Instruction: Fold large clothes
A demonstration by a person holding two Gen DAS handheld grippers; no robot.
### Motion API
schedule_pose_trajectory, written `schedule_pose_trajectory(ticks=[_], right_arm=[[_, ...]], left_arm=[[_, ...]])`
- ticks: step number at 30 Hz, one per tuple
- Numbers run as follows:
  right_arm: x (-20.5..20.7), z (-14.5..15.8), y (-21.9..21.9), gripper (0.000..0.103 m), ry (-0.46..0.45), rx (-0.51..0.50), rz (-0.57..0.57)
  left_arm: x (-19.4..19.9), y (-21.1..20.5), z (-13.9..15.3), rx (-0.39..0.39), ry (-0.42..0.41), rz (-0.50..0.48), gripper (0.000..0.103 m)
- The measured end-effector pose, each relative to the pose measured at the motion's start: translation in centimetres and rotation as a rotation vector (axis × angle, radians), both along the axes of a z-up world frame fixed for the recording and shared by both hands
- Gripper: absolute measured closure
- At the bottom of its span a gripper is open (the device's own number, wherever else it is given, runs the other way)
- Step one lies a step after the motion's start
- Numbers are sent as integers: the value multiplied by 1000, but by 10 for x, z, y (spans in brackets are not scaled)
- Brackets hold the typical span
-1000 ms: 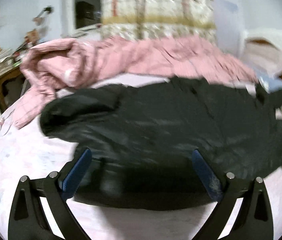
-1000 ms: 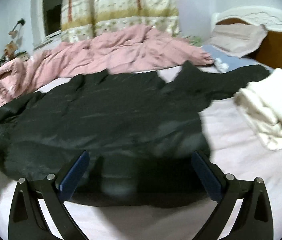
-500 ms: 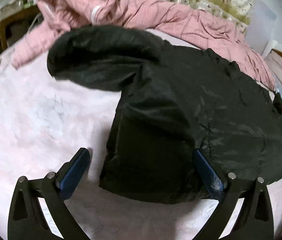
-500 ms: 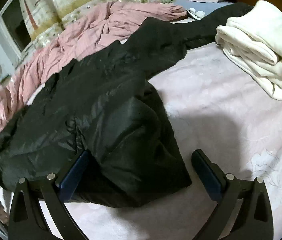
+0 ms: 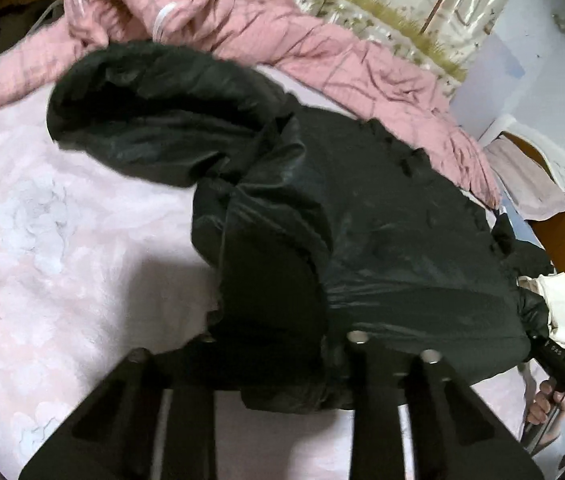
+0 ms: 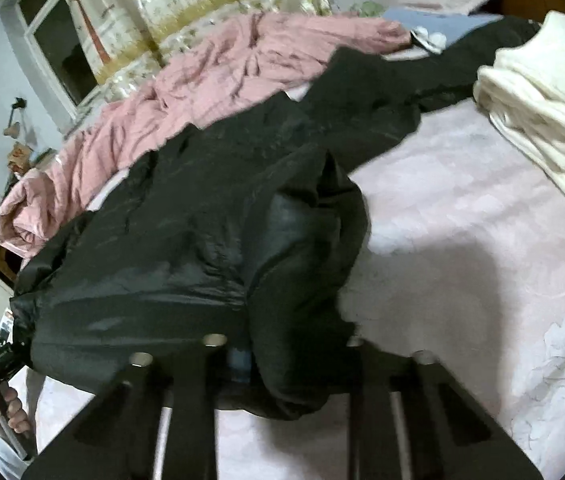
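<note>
Both clamped now on the near hem of the black jacket: left gripper and right gripper, wide open half a second ago. Ready to lift and fold toward the far side.

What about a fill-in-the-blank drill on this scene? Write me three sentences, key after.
1. Both grippers are shut on the hem of the ____ jacket.
2. The quilt bunched behind the jacket is ____.
3. The folded cream garment lies nearest the ____ gripper, not the other.

Missing words: black; pink; right
</note>
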State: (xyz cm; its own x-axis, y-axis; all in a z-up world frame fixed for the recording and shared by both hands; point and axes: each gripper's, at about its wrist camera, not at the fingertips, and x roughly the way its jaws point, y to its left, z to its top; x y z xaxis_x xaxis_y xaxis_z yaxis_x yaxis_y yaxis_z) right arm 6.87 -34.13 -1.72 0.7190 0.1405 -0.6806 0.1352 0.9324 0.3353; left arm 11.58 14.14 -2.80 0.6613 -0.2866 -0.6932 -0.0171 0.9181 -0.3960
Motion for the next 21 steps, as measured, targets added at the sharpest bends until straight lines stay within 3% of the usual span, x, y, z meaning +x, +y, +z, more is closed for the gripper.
schedule_pose_trajectory(ticks=[8, 21], right_arm=[[-38, 27, 10, 89, -63, -66, -62], [-160, 25, 16, 89, -71, -103, -84]], left_arm=[[-36, -6, 24, 75, -45, 23, 86], [-121, -11, 18, 136, -55, -12, 84]])
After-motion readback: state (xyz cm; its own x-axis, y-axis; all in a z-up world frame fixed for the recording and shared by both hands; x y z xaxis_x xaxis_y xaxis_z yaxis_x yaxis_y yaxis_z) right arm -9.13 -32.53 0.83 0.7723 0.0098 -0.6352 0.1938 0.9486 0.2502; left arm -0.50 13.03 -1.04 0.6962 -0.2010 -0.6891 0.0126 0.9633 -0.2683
